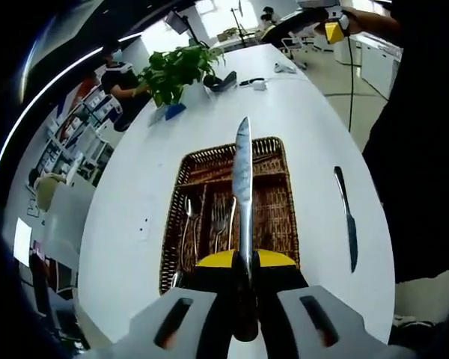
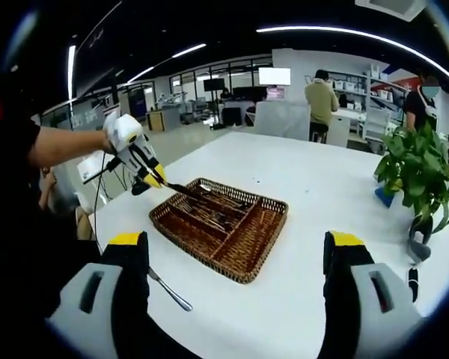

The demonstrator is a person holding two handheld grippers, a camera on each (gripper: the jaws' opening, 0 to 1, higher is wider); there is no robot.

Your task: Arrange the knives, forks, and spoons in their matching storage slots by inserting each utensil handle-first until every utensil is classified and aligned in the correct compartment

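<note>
Tools, two, one in each of your hands. Your left tool (image 1: 245, 278) is clamped on a table knife (image 1: 242, 179) at the handle end, yellow pads tight against it; the blade runs straight away from the jaws and reaches over the wicker tray (image 1: 277, 217). In the right gripper view that same tool (image 2: 156, 178) hangs above the tray's near-left corner with the knife (image 2: 185, 190) slanting down into it. Your right tool (image 2: 236, 250) stands wide apart and carries nothing, its jaws framing the tray's (image 2: 243, 258) near edge.

Tray: brown woven basket, long slots, set mid-bench on the white bench (image 1: 135, 194). Forks (image 1: 218, 221) and spoons (image 1: 187, 224) already lie in its left slots in the left gripper view; which slot the held knife is over cannot be told.

Loose item: second knife (image 1: 349, 221) flat on the bench, right of the tray and apart from it, near the bench edge; in the right gripper view it (image 2: 170, 292) shows just beside your right tool's left jaw.

Far end of bench: potted plant (image 1: 176, 71), also at the right edge of the right gripper view (image 2: 415, 168).

Surroundings: people (image 2: 322, 101) standing at desks beyond the bench.
</note>
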